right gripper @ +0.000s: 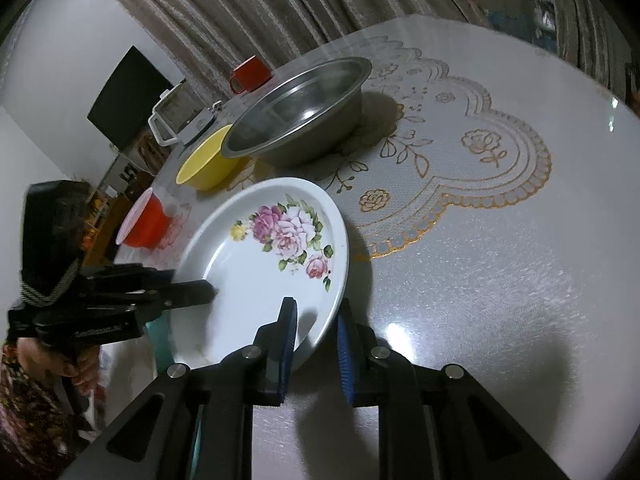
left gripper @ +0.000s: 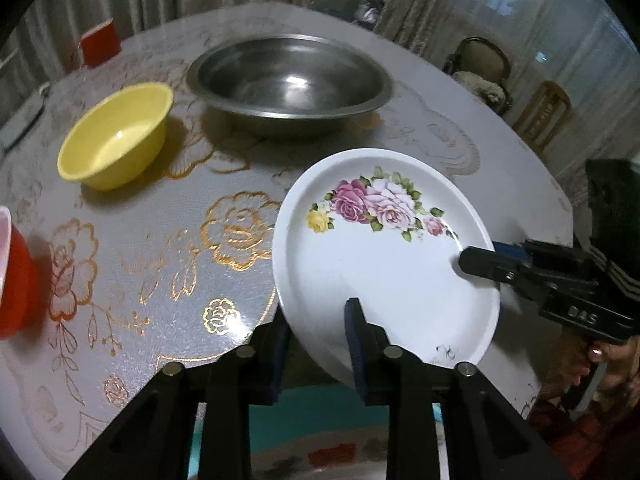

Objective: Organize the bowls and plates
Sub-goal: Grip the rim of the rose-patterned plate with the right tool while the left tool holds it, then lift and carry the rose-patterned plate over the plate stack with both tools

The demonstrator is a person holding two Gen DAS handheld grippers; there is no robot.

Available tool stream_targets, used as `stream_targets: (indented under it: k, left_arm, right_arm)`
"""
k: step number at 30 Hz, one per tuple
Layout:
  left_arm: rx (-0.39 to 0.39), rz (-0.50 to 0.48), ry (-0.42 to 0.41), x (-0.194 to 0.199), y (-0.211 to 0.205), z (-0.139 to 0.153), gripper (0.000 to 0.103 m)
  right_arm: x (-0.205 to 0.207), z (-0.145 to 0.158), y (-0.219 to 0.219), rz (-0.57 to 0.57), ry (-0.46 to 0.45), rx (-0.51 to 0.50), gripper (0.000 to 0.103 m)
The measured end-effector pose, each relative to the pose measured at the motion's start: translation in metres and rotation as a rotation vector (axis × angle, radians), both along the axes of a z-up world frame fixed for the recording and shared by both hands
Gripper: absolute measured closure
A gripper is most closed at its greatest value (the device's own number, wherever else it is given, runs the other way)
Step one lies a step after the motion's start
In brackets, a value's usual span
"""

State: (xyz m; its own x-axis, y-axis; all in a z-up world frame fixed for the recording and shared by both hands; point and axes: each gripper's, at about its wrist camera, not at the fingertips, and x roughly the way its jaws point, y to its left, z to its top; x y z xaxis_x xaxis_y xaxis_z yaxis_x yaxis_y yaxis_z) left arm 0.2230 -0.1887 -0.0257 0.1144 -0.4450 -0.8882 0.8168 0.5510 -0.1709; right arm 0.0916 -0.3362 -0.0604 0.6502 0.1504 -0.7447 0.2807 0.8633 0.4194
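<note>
While tilted above the surface (left gripper: 152,240), the floral plate (left gripper: 384,264) has its rim pinched between both left fingers (left gripper: 356,332) and right fingers (right gripper: 290,328), at opposite edges.

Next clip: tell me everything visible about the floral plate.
The floral plate is round, white and glossy, with a raised rim and a spray of pink roses plus one yellow. It is tilted, near the table edge. The left gripper and right gripper each pinch its rim, on different sides. Small dark marks near one rim.
</note>
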Motion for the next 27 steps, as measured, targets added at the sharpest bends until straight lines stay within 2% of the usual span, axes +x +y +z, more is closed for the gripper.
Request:
stream_targets:
  k: [2, 5, 13, 18, 22, 27]
  left_arm:
    - [-0.009, -0.004, -0.014, -0.003, 0.000, 0.005, 0.081]
    - [-0.013, -0.002, -0.021, -0.005, 0.001, 0.005, 0.081]
    - [-0.046, 0.039, 0.010, -0.010, 0.009, 0.005, 0.081]
    - [-0.083, 0.070, 0.014, -0.020, 0.026, 0.017, 0.081]
    - [-0.088, 0.075, -0.014, -0.029, 0.031, 0.024, 0.081]
    - [-0.144, 0.099, -0.007, -0.031, 0.036, 0.032, 0.081]
  right_arm:
    - [-0.003, 0.000, -0.001, -0.004, -0.003, -0.022, 0.086]
    - [-0.006, -0.002, -0.007, -0.014, -0.005, 0.030, 0.086]
    - [-0.015, 0.002, -0.006, -0.009, -0.023, 0.054, 0.086]
    - [-0.018, 0.011, 0.001, 0.007, -0.044, 0.048, 0.086]
    - [-0.022, 0.021, 0.005, 0.022, -0.073, 0.047, 0.086]
    - [-0.023, 0.030, 0.005, 0.017, -0.096, 0.044, 0.087]
